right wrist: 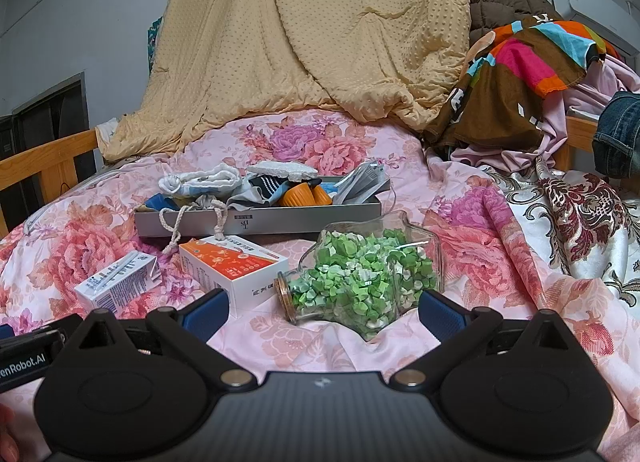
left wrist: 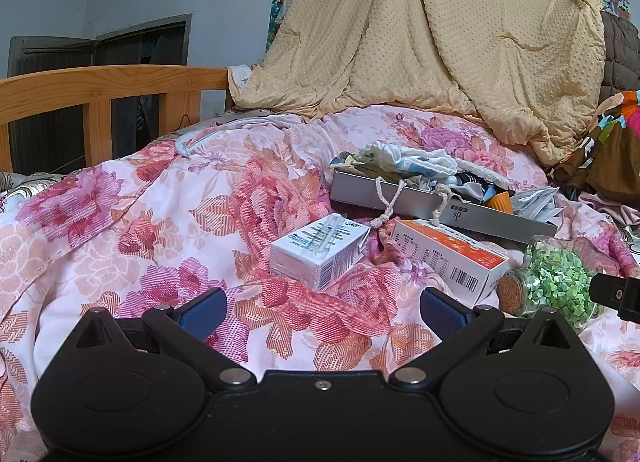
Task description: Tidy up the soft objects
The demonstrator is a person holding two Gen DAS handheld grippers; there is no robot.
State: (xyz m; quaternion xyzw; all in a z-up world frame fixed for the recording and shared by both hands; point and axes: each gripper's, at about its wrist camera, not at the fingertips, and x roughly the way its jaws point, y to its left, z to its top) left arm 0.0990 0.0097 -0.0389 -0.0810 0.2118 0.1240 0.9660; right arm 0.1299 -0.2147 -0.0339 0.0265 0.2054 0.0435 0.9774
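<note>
I hold both tongs, left (left wrist: 322, 302) and right (right wrist: 322, 308), spread wide and empty over the bed (left wrist: 120, 222); the socks (right wrist: 200, 182) sit heaped in the tray (right wrist: 280, 218) beyond. Reaching past, I judge I could knock the jar (right wrist: 360, 282) rolling or snag the cord (right wrist: 176, 226). The tray's bottom is hidden under the heap.

1. A tray (right wrist: 256, 218) lies mid-bed (right wrist: 460, 238), socks (right wrist: 200, 182) piled inside.
2. Before the tray, left to right: carton (right wrist: 116, 286), box (right wrist: 236, 266), jar (right wrist: 360, 278).
3. A blanket (right wrist: 312, 42) hangs behind the tray.
</note>
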